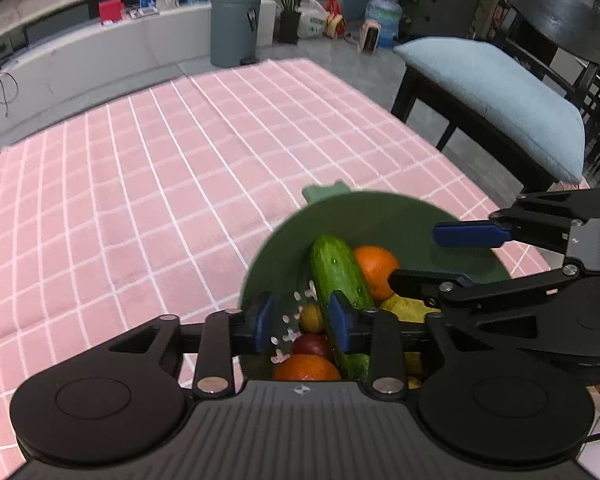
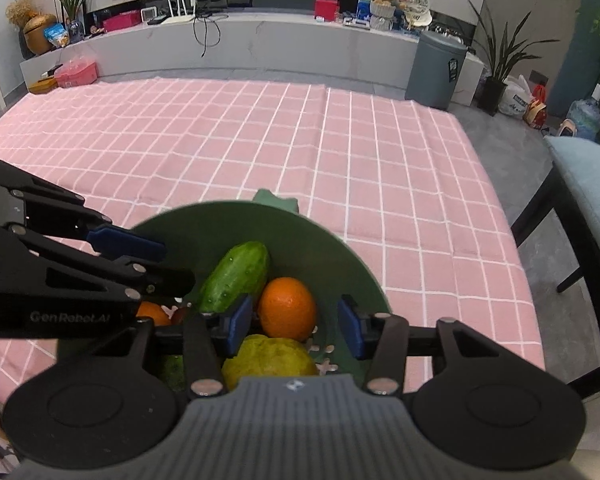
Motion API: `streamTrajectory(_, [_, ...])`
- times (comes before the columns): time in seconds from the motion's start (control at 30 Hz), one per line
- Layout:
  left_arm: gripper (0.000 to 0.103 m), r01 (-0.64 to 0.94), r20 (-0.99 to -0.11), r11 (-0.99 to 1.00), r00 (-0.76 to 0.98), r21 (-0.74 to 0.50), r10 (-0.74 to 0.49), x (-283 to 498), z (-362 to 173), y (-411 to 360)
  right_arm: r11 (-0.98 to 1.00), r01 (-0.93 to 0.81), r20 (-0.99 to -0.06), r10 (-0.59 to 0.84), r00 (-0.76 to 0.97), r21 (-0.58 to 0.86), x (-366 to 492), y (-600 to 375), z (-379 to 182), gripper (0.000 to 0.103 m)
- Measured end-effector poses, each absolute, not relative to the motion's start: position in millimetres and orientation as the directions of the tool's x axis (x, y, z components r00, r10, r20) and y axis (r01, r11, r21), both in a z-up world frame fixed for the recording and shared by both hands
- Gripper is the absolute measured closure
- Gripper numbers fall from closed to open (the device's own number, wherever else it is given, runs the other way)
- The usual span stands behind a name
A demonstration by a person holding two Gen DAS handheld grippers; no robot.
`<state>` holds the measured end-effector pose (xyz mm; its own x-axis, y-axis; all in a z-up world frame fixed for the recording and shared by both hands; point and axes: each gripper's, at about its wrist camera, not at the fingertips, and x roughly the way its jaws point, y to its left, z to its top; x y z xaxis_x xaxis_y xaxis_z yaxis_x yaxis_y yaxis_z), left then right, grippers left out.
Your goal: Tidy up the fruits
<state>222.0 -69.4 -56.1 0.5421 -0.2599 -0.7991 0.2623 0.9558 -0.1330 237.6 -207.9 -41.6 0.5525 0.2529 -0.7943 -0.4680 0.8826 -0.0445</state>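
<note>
A green strainer bowl [image 1: 384, 216] [image 2: 204, 224] sits at the near edge of the pink checked tablecloth. It holds a cucumber [image 1: 338, 272] [image 2: 236, 276], an orange [image 1: 374, 266] [image 2: 287, 308], a second orange [image 1: 306, 368], a red fruit [image 1: 312, 346], a small yellow fruit [image 1: 312, 317] and a yellow-green fruit [image 2: 268, 360]. My left gripper [image 1: 302, 326] is open over the bowl's left side, empty. My right gripper [image 2: 296, 326] is open over the bowl's right side, above the orange, empty. Each gripper shows in the other's view.
The pink tablecloth [image 2: 260, 140] stretches far ahead. A chair with a blue cushion [image 1: 500, 96] stands at the table's right. A grey bin [image 2: 436, 68] and a long low cabinet with clutter stand beyond the table.
</note>
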Motion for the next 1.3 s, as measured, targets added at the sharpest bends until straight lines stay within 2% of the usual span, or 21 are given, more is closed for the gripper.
streamTrajectory(0.17, [0.044,0.255,-0.77,0.96,0.586,-0.12,-0.252,205,-30,-63,0.895,-0.44,-0.747,0.243,0.618,-0.072,219,-214,-16,0.041])
streamTrajectory(0.27, [0.035,0.244,-0.74,0.963,0.626,-0.112,-0.245,192,-12,-59,0.911,-0.408,-0.702,0.247,0.668,-0.068,205,-221,3,0.025])
streamTrajectory(0.33, [0.034,0.253,-0.711,0.962,0.658,-0.102,-0.248,181,0,-59,0.92,-0.387,-0.663,0.25,0.706,-0.066,193,-226,18,0.019])
streamTrajectory(0.43, [0.031,0.26,-0.667,0.963,0.706,-0.069,-0.239,162,17,-60,0.932,-0.359,-0.61,0.255,0.75,-0.053,174,-232,35,0.014])
streamTrajectory(0.77, [0.029,0.18,-0.55,0.984,0.822,0.009,-0.146,104,47,-52,0.967,-0.25,-0.466,0.247,0.849,0.058,104,-248,66,0.008])
streamTrajectory(0.9, [0.019,0.131,-0.496,0.989,0.864,0.062,-0.084,82,43,-51,0.968,-0.242,-0.449,0.245,0.86,0.064,78,-239,58,0.008])
streamTrajectory(0.97, [0.018,0.126,-0.481,0.985,0.875,0.117,-0.055,73,37,-55,0.965,-0.259,-0.452,0.252,0.856,0.047,69,-231,51,0.008])
streamTrajectory(1.1, [0.018,0.108,-0.496,0.978,0.868,0.179,-0.005,61,23,-64,0.96,-0.278,-0.473,0.261,0.841,0.036,54,-221,36,0.008])
streamTrajectory(1.3, [0.018,0.123,-0.566,0.983,0.824,0.14,-0.023,56,2,-71,0.962,-0.266,-0.51,0.257,0.821,0.056,44,-222,17,0.008])
